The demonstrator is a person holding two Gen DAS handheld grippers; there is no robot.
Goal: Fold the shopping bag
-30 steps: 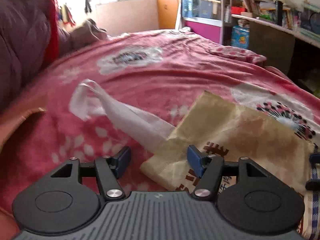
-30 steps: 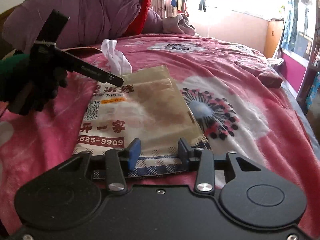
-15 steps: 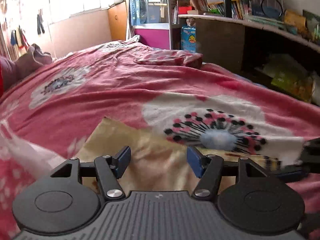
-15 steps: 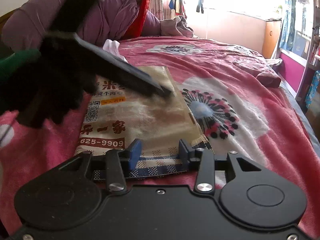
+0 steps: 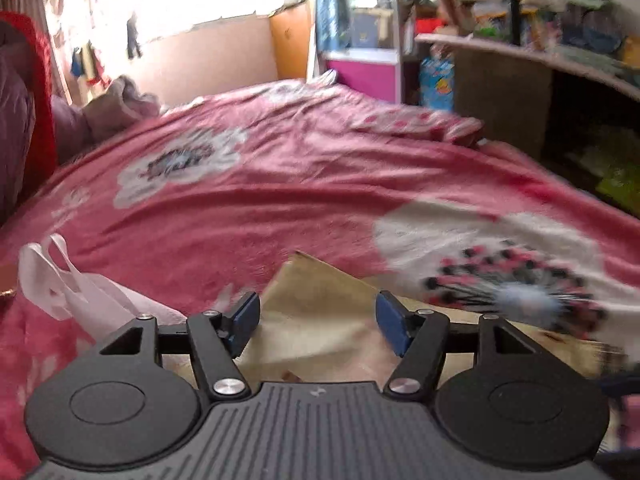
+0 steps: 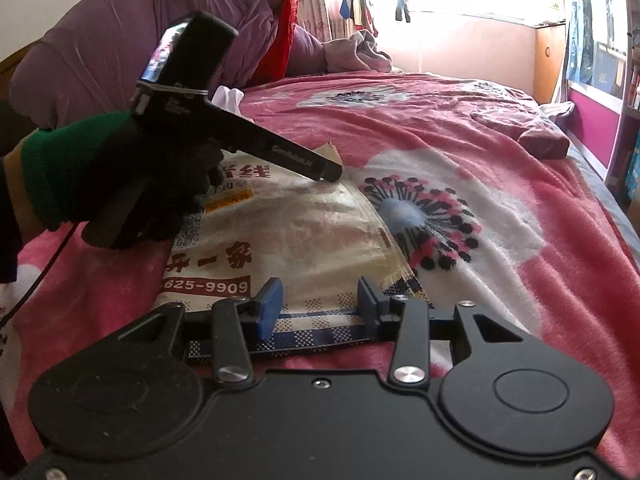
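Observation:
A tan plastic shopping bag (image 6: 304, 236) with red print and a blue checked bottom edge lies flat on the pink flowered blanket (image 6: 460, 128). Its white handles (image 5: 60, 288) stretch out to the far left. My left gripper (image 5: 316, 318) is open and empty, hovering over the bag's handle-end corner (image 5: 320, 300); it also shows in the right wrist view (image 6: 328, 170), held in a black-gloved hand. My right gripper (image 6: 318, 300) is open and empty, its jaws standing over the bag's blue checked edge (image 6: 320, 320).
A purple padded jacket with red trim (image 6: 140, 48) lies at the far left of the bed. A folded pink cloth (image 6: 540, 140) lies near the right edge. Shelves and a desk (image 5: 540, 80) stand along the bed's right side.
My left gripper swung right across the bag, then back leftward, so the white handles are in its view again. The right gripper has stayed still over the checked edge.

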